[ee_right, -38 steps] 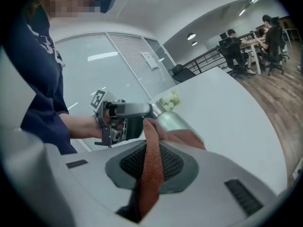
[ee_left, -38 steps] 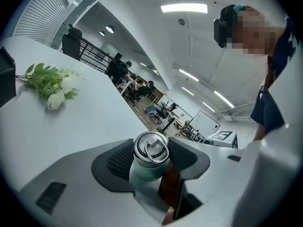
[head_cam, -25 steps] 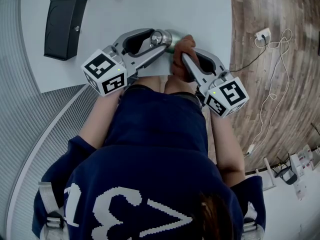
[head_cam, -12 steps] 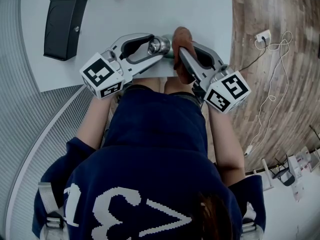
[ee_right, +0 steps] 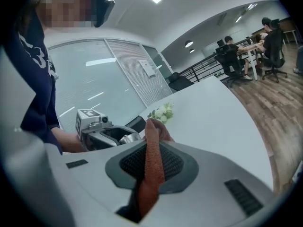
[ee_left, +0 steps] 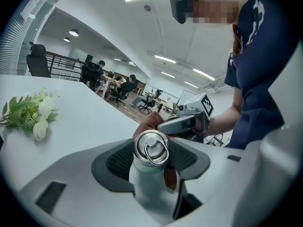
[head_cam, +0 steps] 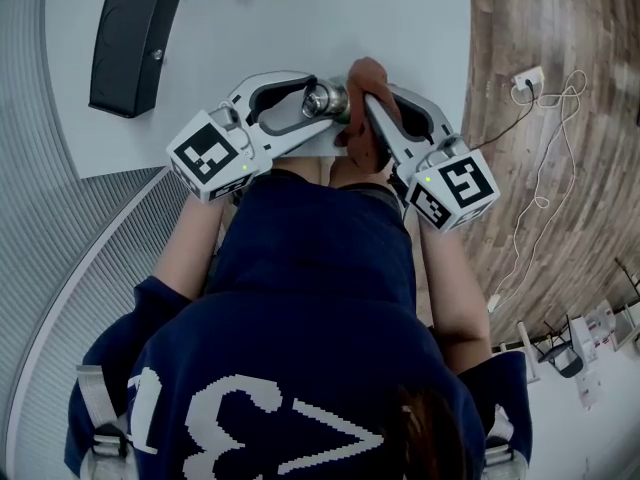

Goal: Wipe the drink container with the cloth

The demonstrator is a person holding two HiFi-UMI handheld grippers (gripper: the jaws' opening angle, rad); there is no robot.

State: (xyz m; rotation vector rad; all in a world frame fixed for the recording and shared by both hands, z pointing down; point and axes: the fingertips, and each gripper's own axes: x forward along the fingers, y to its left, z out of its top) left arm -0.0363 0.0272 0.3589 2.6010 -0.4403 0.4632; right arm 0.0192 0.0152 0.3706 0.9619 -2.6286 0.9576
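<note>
The drink container (head_cam: 322,98), a pale bottle with a steel ring cap (ee_left: 150,148), is clamped between the pads of my left gripper (head_cam: 305,103) over the near edge of the white table (head_cam: 300,18). The bottle's top faces the camera in the left gripper view, with the left gripper (ee_left: 150,163) shut on the body. My right gripper (head_cam: 370,108) is shut on a rust-brown cloth (head_cam: 365,73), which runs up between its pads (ee_right: 154,164). The cloth (ee_left: 147,123) lies against the bottle's right side, just behind the cap. The right gripper (ee_right: 152,167) points toward the left gripper (ee_right: 106,136).
A black box (head_cam: 130,40) lies on the table at the far left. A sprig of white flowers (ee_left: 33,115) lies at the table's back edge. A power strip and cable (head_cam: 525,73) lie on the wood floor at the right. The person's torso fills the lower head view.
The right gripper carried the cloth away from the body along the bottle's side, past the cap. The left gripper with the bottle shifted slightly right.
</note>
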